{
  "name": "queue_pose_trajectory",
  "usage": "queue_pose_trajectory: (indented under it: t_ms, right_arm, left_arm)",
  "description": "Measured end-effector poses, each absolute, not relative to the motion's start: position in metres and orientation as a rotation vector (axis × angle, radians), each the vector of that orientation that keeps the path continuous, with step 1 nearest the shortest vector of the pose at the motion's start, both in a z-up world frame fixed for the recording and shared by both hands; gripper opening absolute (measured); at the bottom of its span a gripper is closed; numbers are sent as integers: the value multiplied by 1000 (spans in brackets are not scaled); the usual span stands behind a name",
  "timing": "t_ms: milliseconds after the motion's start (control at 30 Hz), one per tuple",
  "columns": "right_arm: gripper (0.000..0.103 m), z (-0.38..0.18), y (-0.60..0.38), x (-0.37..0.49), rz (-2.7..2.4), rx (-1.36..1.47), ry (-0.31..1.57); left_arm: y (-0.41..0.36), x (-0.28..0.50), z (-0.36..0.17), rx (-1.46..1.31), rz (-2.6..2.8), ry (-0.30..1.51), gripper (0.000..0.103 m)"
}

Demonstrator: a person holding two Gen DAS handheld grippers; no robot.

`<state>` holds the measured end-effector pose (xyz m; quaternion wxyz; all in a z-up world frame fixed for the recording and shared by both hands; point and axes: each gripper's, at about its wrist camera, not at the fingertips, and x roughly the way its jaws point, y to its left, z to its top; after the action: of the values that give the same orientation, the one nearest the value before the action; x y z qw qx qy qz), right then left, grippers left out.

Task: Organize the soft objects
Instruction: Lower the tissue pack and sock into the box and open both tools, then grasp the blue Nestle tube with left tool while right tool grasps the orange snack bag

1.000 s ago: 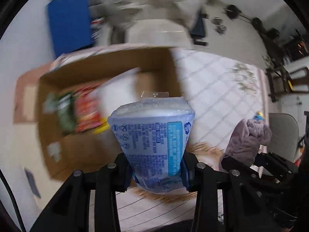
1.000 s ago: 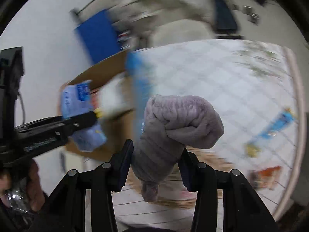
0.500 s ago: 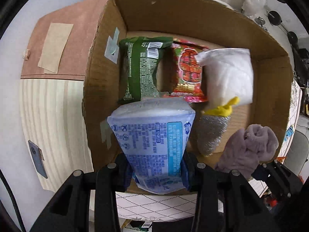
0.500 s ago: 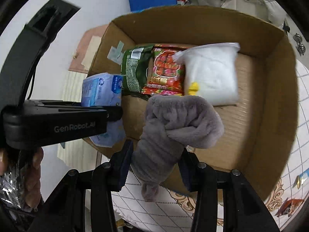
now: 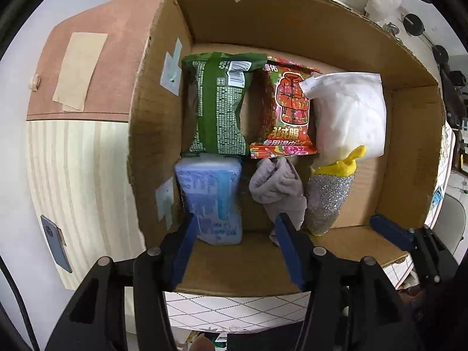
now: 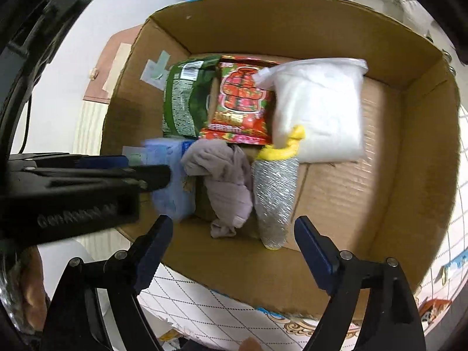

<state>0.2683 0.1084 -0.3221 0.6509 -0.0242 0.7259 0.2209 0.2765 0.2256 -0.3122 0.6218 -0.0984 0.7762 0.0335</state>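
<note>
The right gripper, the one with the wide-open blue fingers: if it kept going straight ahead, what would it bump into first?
Most likely the grey fuzzy sock lying in the cardboard box, or the silver glitter pouch beside it. The right gripper points between them, and depth is hard to judge.

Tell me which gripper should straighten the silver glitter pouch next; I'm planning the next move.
Right, probably. The right gripper, open, has the silver glitter pouch ahead between its fingers; the open left gripper faces the blue pack instead.
</note>
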Motion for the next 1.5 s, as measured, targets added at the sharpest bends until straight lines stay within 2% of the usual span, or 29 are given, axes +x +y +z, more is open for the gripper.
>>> queue_pose_trajectory:
  t_ms: [67, 133, 200, 300, 433, 467, 500, 567, 867, 1233, 1500]
  right_arm:
    - [87, -316, 100, 267, 479, -66, 1638]
    - [92, -309, 89, 265, 439, -68, 1616]
    - [99, -300, 77, 262, 407, -62, 1586]
    - [103, -288, 58, 255, 352, -61, 1544]
    - [103, -272, 37, 242, 287, -82, 1479]
    - [103, -269, 34, 240, 277, -77, 1465]
    - [103, -264, 29, 236, 270, -73, 1452]
    - [103, -249, 22, 226, 251, -73, 1415]
    - [103, -189, -1, 184, 229, -57, 1253]
    - [103, -149, -32, 154, 280, 35, 1195]
    - [103, -155, -145, 149, 95, 249, 1215]
  left_arm:
    - [224, 274, -308, -225, 71, 1773, 54]
    - [220, 271, -302, -210, 65, 1756, 57]
    - [217, 261, -296, -192, 66, 1728, 70]
    - [211, 246, -282, -179, 82, 1667, 70]
    - [207, 221, -262, -175, 92, 1582, 71]
    - [207, 213, -258, -172, 97, 1555, 76]
    - [206, 210, -252, -165, 108, 1525, 89]
    - [201, 199, -234, -153, 130, 1452, 97]
    - [185, 160, -177, -151, 169, 1278, 98]
    - [148, 146, -141, -125, 161, 1219, 98]
    - [64, 169, -141, 27, 110, 1194, 98]
